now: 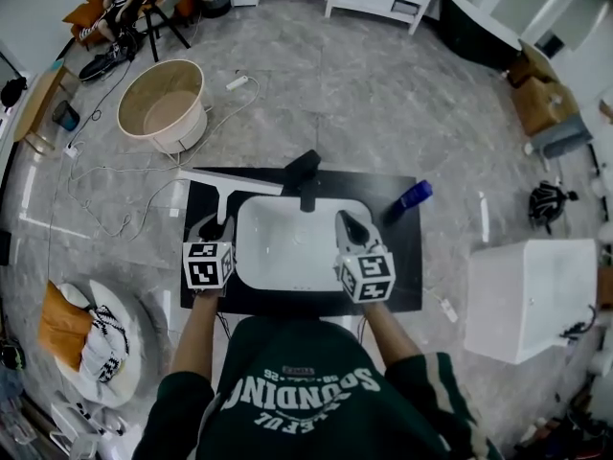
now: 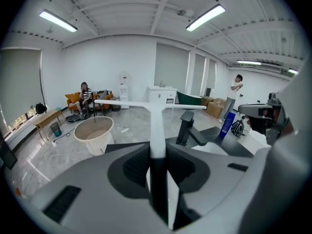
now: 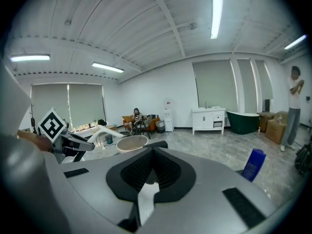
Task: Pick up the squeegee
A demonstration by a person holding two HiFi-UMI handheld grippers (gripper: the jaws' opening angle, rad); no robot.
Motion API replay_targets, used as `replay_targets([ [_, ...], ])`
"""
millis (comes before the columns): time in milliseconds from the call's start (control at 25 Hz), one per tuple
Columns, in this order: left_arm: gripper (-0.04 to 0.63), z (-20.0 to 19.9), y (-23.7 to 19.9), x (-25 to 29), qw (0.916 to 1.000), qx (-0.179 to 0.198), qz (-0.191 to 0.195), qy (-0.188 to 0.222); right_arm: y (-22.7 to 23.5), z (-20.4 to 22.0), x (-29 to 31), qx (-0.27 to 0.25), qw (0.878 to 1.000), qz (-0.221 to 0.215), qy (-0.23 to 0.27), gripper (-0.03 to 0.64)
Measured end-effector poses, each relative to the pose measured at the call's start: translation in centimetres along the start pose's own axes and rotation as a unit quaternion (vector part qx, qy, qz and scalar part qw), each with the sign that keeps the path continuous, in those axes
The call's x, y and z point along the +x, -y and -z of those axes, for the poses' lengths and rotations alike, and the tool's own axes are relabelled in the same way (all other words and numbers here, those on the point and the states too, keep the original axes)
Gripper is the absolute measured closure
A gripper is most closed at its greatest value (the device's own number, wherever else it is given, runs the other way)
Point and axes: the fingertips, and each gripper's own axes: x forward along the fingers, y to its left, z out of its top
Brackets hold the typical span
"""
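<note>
The squeegee is white and T-shaped, and it hangs above the left end of the black countertop. My left gripper is shut on its handle. In the left gripper view the handle runs straight out from between the jaws, and the long blade lies crosswise at its far end. My right gripper hovers over the right side of the white sink. Its jaws stand together with nothing between them.
A black faucet stands behind the sink, and a blue bottle sits at the countertop's back right. On the floor are a beige tub with cables far left and a white box at right. A person sits at the far left.
</note>
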Motion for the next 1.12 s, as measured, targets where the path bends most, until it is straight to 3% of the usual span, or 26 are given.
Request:
replay_targets([
  [320,0.506,-4.7,1.5,-2.9,0.9972,-0.001,0.004,0.074,1.0,-3.9,-0.9,-0.011,0.999,0.007,0.048,0.616],
  [680,0.506,-4.6,1.7,-4.1,0.9966,-0.002,0.005,0.083,0.9,-4.4,-2.3,-0.031,0.998,0.007,0.062,0.617],
  [1120,0.506,-4.5,2.8,-3.8,0.9966,-0.004,0.017,0.081,0.6,-3.5,-2.4,-0.021,0.998,0.008,0.053,0.617],
])
